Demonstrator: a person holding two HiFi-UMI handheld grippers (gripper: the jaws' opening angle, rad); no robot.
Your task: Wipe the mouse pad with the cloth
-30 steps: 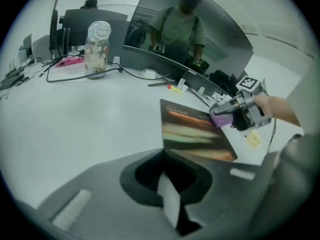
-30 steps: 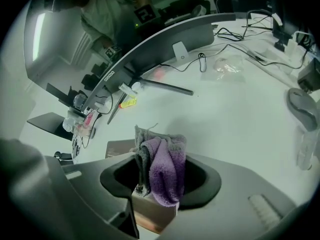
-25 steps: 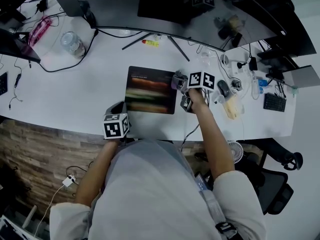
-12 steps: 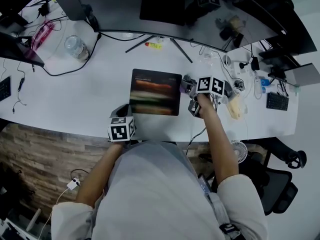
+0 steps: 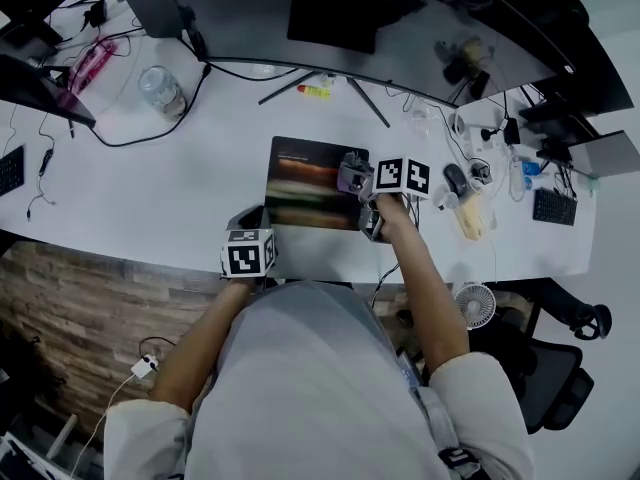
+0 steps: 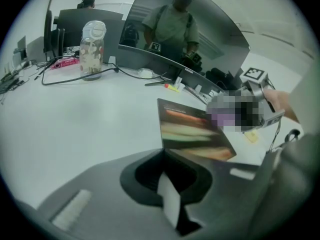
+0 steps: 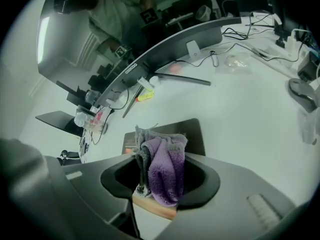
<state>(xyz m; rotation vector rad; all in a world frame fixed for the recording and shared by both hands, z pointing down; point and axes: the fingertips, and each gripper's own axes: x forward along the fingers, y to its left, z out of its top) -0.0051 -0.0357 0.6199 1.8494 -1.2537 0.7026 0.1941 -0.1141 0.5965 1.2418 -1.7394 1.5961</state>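
Observation:
The dark mouse pad (image 5: 312, 183) with blurred coloured stripes lies flat on the white desk (image 5: 150, 183). My right gripper (image 5: 352, 178) is shut on a bunched purple and grey cloth (image 7: 162, 166), which rests over the pad's right edge (image 7: 195, 134). My left gripper (image 5: 245, 230) sits at the pad's near left corner (image 6: 167, 144); its jaws are together on that corner of the pad.
A curved monitor (image 5: 400, 28) on a V-shaped stand stands behind the pad. A jar (image 5: 162, 90) and cables lie at far left. A computer mouse (image 5: 455, 179), small gadgets and a keyboard (image 5: 548, 206) crowd the right. The desk's front edge runs just below the grippers.
The right gripper with the cloth swung right off the pad's edge, then came back left onto its right side. The left gripper stayed at the near left corner.

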